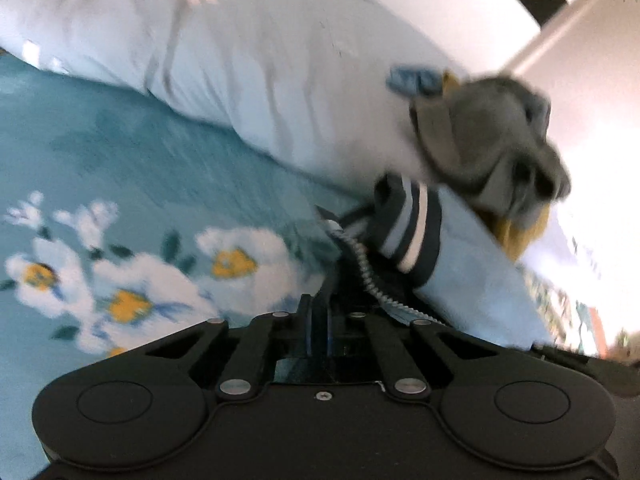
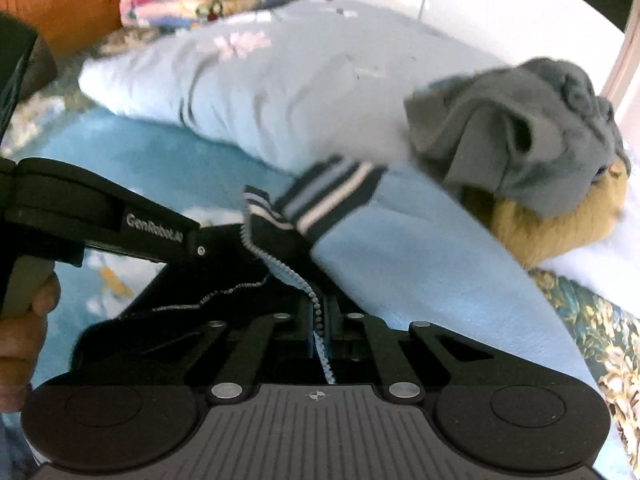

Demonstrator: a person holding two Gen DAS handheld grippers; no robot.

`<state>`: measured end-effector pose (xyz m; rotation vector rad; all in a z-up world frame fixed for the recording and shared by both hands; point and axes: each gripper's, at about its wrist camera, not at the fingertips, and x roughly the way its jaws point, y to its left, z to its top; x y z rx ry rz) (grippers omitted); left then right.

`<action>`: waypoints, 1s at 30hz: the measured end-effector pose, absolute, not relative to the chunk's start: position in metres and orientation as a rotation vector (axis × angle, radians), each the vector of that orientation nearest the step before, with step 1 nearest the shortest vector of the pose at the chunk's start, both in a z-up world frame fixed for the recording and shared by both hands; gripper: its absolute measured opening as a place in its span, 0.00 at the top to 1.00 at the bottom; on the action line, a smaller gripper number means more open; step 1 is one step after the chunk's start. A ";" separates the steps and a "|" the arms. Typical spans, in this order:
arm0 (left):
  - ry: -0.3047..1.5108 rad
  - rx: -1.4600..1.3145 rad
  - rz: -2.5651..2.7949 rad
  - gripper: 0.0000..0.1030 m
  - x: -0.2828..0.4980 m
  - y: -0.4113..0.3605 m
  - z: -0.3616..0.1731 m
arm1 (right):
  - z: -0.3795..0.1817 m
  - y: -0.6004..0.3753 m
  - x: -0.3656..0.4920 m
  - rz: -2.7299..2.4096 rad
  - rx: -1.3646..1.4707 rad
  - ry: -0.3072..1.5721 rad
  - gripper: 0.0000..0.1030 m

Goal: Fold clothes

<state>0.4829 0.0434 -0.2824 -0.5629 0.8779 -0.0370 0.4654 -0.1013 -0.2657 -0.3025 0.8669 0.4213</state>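
Left to right: bed cover (image 1: 120, 152), teal w/ white flowers. On it lies the light blue jacket (image 2: 420, 264) w/ striped cuff (image 2: 332, 196) and zipper (image 2: 316, 312). Left tongs (image 1: 320, 312) are closed on the jacket's zipper edge. Right tongs (image 2: 320, 320) are closed on the zipper too, just beside the left tongs. Grey garment (image 2: 520, 140) and yellow cloth (image 2: 560, 224) lie further right, near the jacket.
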 end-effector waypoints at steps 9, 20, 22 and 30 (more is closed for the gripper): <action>0.707 -0.512 0.237 1.00 0.426 0.142 -0.225 | -0.233 -0.027 0.426 0.630 -0.234 0.814 0.96; 0.849 -0.613 0.158 0.88 0.402 0.171 -0.248 | -0.249 -0.033 0.382 0.686 -0.468 0.906 0.98; 0.870 -0.612 0.119 0.78 0.407 0.162 -0.250 | -0.251 -0.033 0.374 0.709 -0.528 0.930 0.97; 0.930 -0.599 0.064 0.64 0.411 0.133 -0.257 | -0.244 -0.054 0.409 0.474 -0.647 0.772 0.51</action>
